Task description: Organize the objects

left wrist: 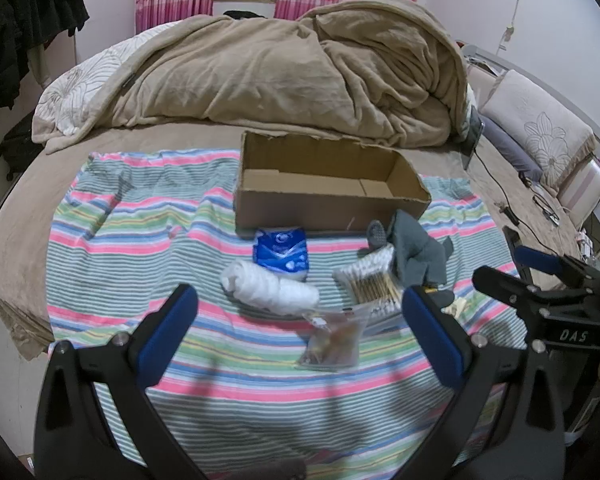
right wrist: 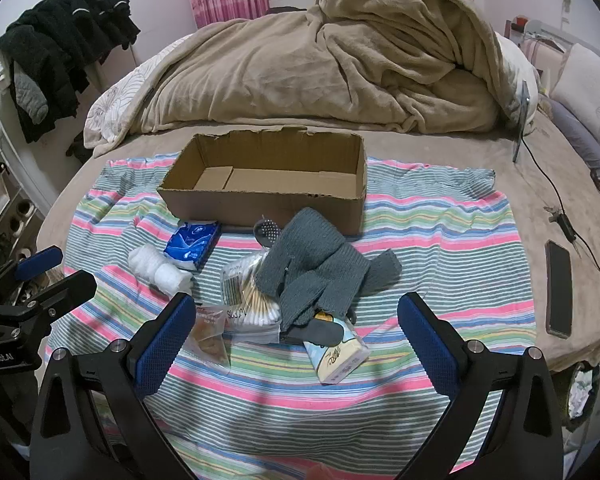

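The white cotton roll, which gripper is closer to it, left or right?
Left, I think. The cotton roll lies just ahead of the open left gripper, between its fingers' line. For the open right gripper, it sits farther off to the left side.

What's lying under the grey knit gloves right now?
The grey knit gloves drape over the cotton swab pack and a dark flat item beside the yellow tissue pack. Anything further beneath is covered.

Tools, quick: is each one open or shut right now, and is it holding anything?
Left tool: open, holding nothing, above the striped cloth.
Right tool: open, holding nothing, facing the grey gloves.
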### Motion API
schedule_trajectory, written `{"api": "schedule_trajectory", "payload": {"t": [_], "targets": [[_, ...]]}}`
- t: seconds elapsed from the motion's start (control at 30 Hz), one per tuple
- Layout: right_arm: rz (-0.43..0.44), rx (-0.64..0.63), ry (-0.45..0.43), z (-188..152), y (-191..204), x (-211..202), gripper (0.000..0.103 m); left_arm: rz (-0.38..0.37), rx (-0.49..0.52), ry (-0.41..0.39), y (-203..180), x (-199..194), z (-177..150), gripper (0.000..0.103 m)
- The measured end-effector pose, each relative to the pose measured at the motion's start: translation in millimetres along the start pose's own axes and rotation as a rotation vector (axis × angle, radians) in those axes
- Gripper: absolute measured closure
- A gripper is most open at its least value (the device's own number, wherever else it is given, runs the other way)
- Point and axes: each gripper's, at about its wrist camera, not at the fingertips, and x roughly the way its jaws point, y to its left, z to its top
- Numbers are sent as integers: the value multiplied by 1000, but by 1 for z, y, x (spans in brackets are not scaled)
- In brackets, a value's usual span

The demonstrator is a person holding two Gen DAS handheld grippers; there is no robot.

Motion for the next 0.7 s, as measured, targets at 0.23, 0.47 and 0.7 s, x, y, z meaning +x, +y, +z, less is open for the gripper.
{"api": "schedule_trajectory", "payload": {"t": [0.23,0.47,0.7], "targets": [[0,1,0,0,0,0,0,-1,0,0,0,-1,0,1],[5,0,1,-1,1,1,0,1,0,1,0,-1,0,1],[6,1,1,0,1,0,1,1,1,-2,-1,-3,1,1]]}}
